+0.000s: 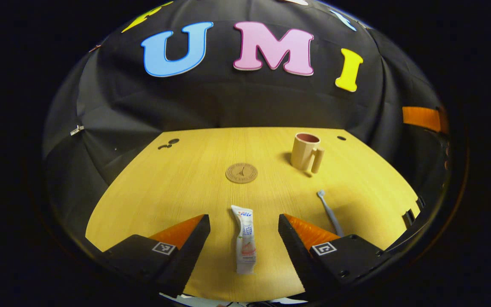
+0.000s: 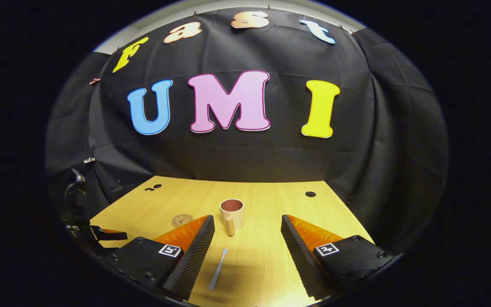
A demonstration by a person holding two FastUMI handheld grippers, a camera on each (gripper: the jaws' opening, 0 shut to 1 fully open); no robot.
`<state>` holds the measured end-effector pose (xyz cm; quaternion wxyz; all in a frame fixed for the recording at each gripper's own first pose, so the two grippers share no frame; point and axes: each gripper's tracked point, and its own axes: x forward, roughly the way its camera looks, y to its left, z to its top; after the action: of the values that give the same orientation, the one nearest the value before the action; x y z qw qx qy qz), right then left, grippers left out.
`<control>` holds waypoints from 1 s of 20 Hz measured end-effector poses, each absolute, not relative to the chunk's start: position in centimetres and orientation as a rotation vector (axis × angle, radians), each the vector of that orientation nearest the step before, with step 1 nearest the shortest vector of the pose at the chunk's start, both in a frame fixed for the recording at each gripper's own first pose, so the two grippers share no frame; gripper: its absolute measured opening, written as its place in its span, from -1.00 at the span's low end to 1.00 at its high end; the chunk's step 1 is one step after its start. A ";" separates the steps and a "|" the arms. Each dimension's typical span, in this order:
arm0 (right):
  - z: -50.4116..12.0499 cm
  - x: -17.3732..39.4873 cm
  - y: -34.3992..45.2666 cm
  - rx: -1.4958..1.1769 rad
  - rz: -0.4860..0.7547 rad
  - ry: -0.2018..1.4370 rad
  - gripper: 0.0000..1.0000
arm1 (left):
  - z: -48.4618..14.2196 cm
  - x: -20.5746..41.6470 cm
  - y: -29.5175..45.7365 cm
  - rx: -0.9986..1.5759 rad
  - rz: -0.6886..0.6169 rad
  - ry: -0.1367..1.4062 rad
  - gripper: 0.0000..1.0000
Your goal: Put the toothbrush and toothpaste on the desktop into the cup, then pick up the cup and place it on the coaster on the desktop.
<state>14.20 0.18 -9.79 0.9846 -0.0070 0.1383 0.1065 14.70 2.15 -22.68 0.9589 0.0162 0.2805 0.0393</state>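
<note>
A white toothpaste tube (image 1: 244, 239) lies flat on the yellow wooden desktop (image 1: 186, 187), between the spread fingers of my left gripper (image 1: 244, 224), which is open above it. A grey toothbrush (image 1: 330, 212) lies to the right of the tube; in the right gripper view the toothbrush (image 2: 218, 268) lies ahead of my right gripper (image 2: 247, 226), nearer its left finger. That gripper is open and holds nothing. A beige cup (image 1: 307, 152) with a handle stands upright farther back; the cup (image 2: 232, 214) is straight ahead of the right gripper. A round brown coaster (image 1: 241, 173) lies mid-table.
The coaster (image 2: 182, 220) peeks out behind the right gripper's left finger. Small dark holes (image 1: 168, 143) mark the desktop's far corners. The left gripper's body (image 2: 100, 234) shows at the far left of the right gripper view. The desktop's edges drop off to black cloth on all sides.
</note>
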 end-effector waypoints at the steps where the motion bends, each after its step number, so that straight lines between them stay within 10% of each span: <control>1: -10.2 14.7 0.1 -0.015 0.223 0.289 0.94 | -23.9 15.0 2.1 0.031 0.077 0.602 1.00; 16: -14.8 18.6 -0.9 0.019 0.293 0.425 0.96 | -31.8 17.5 2.2 0.002 0.101 0.829 0.65; 20: -17.1 17.8 0.0 0.032 0.278 0.509 0.96 | -31.9 17.4 1.1 0.065 0.009 0.871 -0.06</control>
<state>17.81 -0.01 -17.09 0.9582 0.0158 0.2509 0.1369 17.35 1.06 -31.92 0.9061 0.0313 0.4218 0.0041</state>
